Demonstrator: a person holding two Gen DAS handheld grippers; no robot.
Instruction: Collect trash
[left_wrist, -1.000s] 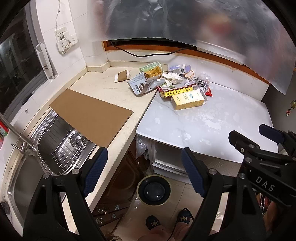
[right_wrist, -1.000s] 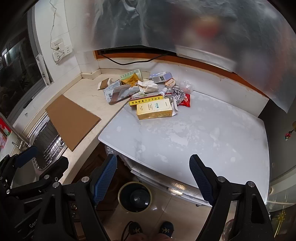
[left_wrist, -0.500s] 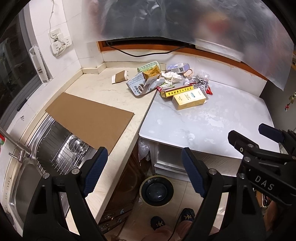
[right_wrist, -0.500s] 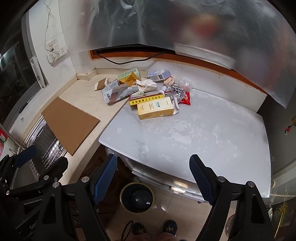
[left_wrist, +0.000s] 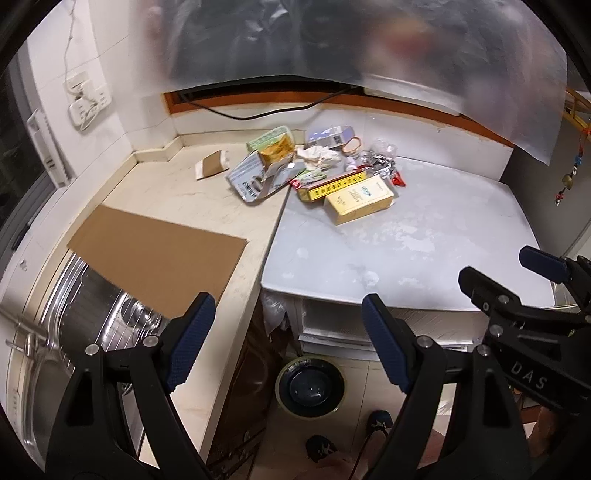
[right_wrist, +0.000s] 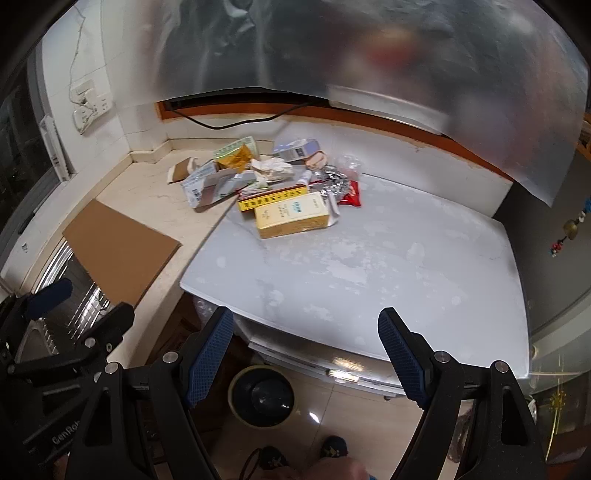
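Observation:
A heap of trash lies at the far corner where the beige counter meets the white tabletop (left_wrist: 424, 236): a yellow box (left_wrist: 360, 199) (right_wrist: 291, 216), a long yellow carton (left_wrist: 332, 186) (right_wrist: 271, 199), a torn grey-blue carton (left_wrist: 258, 177) (right_wrist: 210, 184), crumpled tissue (left_wrist: 319, 155) (right_wrist: 271, 168), foil wrapper (left_wrist: 382, 162) (right_wrist: 334, 182) and a small cardboard piece (left_wrist: 210, 168). A round bin (left_wrist: 310, 384) (right_wrist: 262, 395) stands on the floor below the table's near edge. My left gripper (left_wrist: 284, 339) and right gripper (right_wrist: 304, 350) both hang open and empty, well short of the heap, above the bin.
A flat brown cardboard sheet (left_wrist: 155, 254) partly covers the steel sink (left_wrist: 85, 325) at left. A wall socket with plugs (left_wrist: 86, 101) and a black cable (left_wrist: 258, 110) are at the back. A person's shoes (left_wrist: 376, 424) stand on the tiled floor beside the bin.
The left wrist view has shifted forward and to the right, so the trash heap and table sit larger and nearer. The right view barely changed. Both grippers stayed open.

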